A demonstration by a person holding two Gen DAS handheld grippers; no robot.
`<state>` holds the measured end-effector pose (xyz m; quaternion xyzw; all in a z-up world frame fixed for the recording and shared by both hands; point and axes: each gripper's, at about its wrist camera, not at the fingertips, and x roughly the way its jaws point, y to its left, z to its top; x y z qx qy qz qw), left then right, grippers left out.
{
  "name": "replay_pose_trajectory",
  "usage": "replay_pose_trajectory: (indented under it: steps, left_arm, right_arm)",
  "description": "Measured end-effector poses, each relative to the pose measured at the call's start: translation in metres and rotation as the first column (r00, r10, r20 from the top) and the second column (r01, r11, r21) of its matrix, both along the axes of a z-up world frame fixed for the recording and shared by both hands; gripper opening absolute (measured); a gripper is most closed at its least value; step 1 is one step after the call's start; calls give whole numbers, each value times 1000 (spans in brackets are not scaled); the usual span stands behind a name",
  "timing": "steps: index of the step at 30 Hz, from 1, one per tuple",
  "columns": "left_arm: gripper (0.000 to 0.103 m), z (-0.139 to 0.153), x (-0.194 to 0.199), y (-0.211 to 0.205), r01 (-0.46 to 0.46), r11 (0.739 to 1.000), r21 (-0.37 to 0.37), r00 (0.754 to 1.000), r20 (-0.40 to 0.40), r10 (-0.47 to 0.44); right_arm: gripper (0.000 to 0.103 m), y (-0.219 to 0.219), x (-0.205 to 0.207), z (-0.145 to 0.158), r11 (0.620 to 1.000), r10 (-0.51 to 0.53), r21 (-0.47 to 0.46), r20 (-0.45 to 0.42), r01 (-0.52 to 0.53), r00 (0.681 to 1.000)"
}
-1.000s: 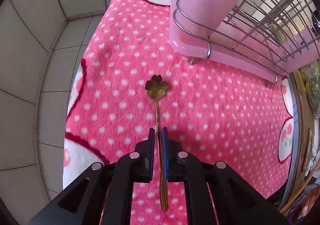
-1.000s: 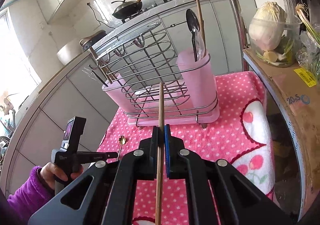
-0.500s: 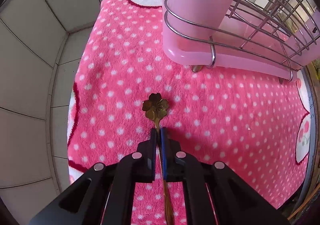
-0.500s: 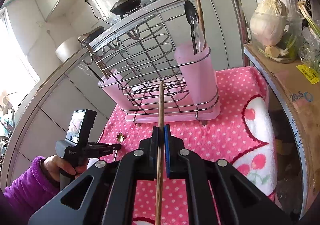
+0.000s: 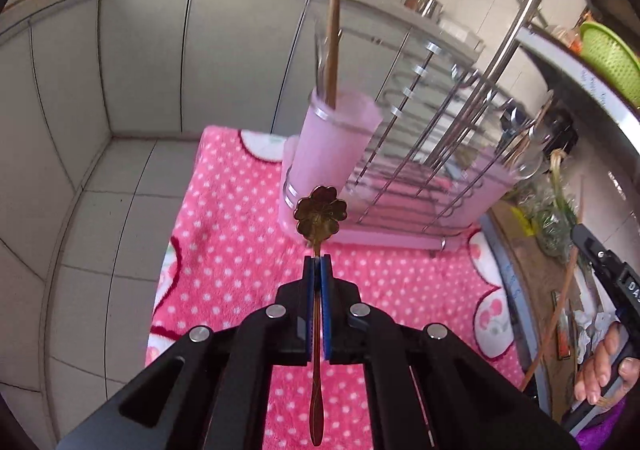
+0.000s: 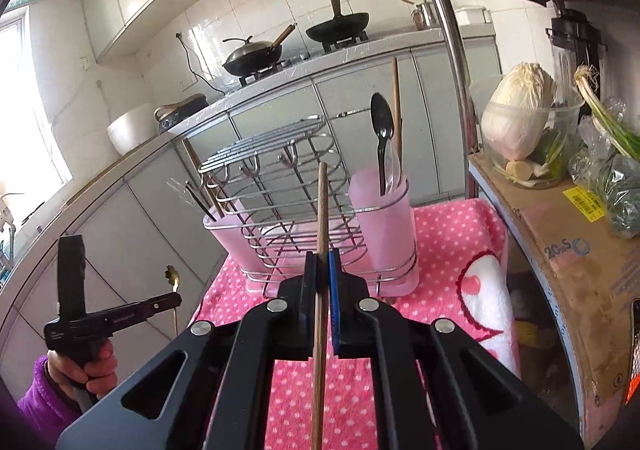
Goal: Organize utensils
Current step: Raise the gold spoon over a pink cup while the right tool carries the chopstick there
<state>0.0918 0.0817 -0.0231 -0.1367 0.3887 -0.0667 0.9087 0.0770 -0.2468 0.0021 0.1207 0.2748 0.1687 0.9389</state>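
My left gripper is shut on the stem of a golden flower-headed spoon, which hangs above the pink dotted cloth. Ahead stands the wire rack with a pink cup holding a brown chopstick. In the right wrist view my right gripper is shut on a brown chopstick that points up toward the rack. The rack's right pink cup holds a black spoon. The left gripper with the golden spoon shows at the left.
A cardboard box with a bowl of cabbage and greens stands to the right of the cloth. A metal pole rises beside the rack. Grey cabinets and a counter with woks lie behind. A hand in a purple sleeve holds the left gripper.
The left gripper has closed on the golden spoon, lifted it off the cloth and tilted up toward the rack. The right gripper has risen a little with its chopstick.
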Motion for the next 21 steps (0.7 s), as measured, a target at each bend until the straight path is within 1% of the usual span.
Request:
replay_pose_trajectory:
  steps: [2, 4, 8, 10, 15, 18, 21]
  left_arm:
    - [2, 26, -4, 1, -2, 1000, -11, 997, 79, 3]
    - [2, 49, -5, 2, 0, 999, -40, 988, 157, 6]
    - [2, 92, 3, 4, -4, 997, -81, 954, 297, 28]
    - [2, 109, 12, 6, -10, 996, -92, 938, 345, 41]
    - [2, 130, 46, 10, -26, 992, -123, 904, 420, 76]
    - [2, 132, 65, 12, -47, 990, -135, 889, 447, 103]
    - [2, 126, 82, 11, -75, 990, -122, 879, 460, 123]
  right_arm:
    - [6, -2, -1, 11, 1000, -18, 2, 37, 18, 999]
    - [6, -4, 0, 26, 999, -30, 15, 88, 29, 996]
    - [6, -11, 6, 62, 997, -77, 24, 204, 74, 976]
    - [6, -14, 14, 79, 995, -97, 35, 253, 91, 963]
    - [6, -17, 38, 112, 989, -144, 22, 389, 148, 910]
    - [6, -18, 57, 121, 984, -171, 32, 449, 175, 877]
    - [6, -11, 76, 117, 977, -196, 28, 499, 210, 844]
